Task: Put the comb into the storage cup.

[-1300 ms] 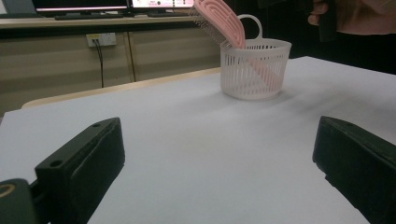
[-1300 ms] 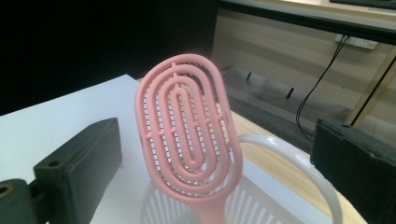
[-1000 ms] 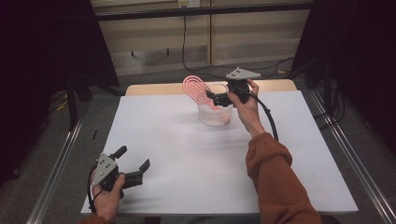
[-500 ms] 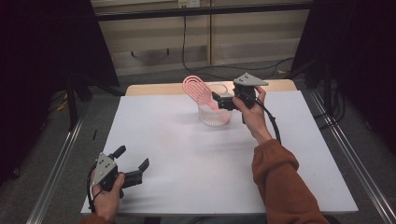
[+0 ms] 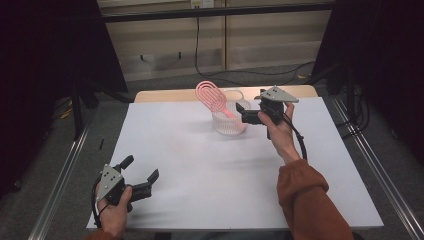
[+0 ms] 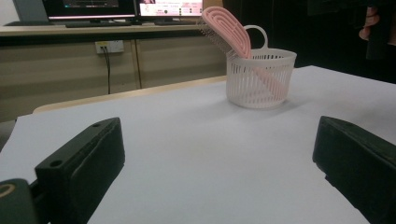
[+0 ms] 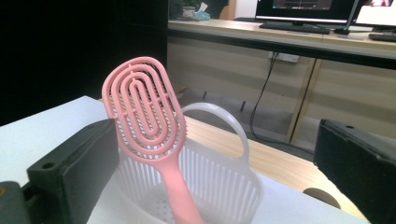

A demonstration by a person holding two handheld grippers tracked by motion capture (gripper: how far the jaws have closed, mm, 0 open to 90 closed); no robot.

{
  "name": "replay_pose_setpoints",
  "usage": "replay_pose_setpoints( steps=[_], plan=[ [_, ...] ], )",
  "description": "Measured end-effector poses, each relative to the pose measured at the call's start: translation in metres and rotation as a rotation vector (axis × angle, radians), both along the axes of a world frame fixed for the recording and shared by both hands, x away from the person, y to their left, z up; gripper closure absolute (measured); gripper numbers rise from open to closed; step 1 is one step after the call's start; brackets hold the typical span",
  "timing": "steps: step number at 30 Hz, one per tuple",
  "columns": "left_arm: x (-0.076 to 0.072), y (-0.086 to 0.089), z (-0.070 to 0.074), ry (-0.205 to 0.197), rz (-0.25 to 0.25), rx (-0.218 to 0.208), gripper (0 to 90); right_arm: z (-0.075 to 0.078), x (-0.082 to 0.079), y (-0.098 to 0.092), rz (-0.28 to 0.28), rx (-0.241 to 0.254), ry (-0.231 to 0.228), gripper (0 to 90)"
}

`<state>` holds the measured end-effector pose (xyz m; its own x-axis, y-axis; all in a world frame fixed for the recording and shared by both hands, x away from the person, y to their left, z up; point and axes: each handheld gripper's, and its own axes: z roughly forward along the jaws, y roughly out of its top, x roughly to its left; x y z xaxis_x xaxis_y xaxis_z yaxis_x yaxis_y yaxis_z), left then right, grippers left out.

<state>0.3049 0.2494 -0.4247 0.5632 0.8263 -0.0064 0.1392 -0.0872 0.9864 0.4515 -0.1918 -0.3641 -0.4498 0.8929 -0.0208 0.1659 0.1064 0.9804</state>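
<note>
A pink hairbrush (image 5: 209, 94) stands handle-down in a white slotted basket (image 5: 227, 125) at the far middle of the white table (image 5: 200, 165), its oval head leaning left over the rim. My right gripper (image 5: 242, 114) hovers just right of the basket, open, with nothing between its jaws. In the right gripper view the hairbrush (image 7: 142, 112) and basket (image 7: 219, 182) sit close ahead of the right gripper (image 7: 215, 163). My left gripper (image 5: 141, 167) rests open near the front left corner. From the left gripper (image 6: 215, 154) the basket (image 6: 259, 79) and hairbrush (image 6: 229, 30) are far off.
A strip of wooden tabletop (image 5: 165, 95) shows behind the white sheet. Metal rails (image 5: 60, 185) run along the floor on both sides. Beyond the table are a low cabinet with a cable (image 5: 197, 45) and a desk with monitors (image 6: 116, 7).
My right gripper has drawn back to the right from over the basket. The hairbrush stays leaning in the basket. The left gripper has not moved.
</note>
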Motion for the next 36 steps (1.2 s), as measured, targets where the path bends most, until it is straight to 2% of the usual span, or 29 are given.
replay_pose_setpoints(
  steps=[4, 10, 14, 16, 29, 36],
  plan=[
    [0.0, 0.001, 0.0, -0.001, 0.017, 0.016, 2.4, 0.0, -0.008, -0.003, -0.017, -0.009, -0.035, 1.0],
    [-0.001, 0.0, 0.0, 0.002, 0.018, -0.008, 2.1, 0.001, -0.022, -0.011, -0.026, -0.008, -0.049, 0.9],
    [-0.001, 0.001, 0.0, -0.001, 0.02, -0.009, 2.0, 0.001, -0.032, -0.015, -0.035, -0.024, -0.054, 1.0],
    [-0.001, 0.001, 0.0, 0.0, 0.019, -0.012, 2.0, 0.0, -0.036, -0.017, -0.028, -0.016, -0.062, 1.0],
    [-0.001, 0.0, 0.0, -0.005, 0.025, -0.009, 1.9, -0.009, -0.065, -0.028, -0.042, 0.006, -0.047, 0.7],
    [-0.001, 0.001, 0.0, -0.004, 0.025, -0.01, 1.9, -0.014, -0.079, -0.033, -0.053, -0.005, -0.05, 0.8]
  ],
)
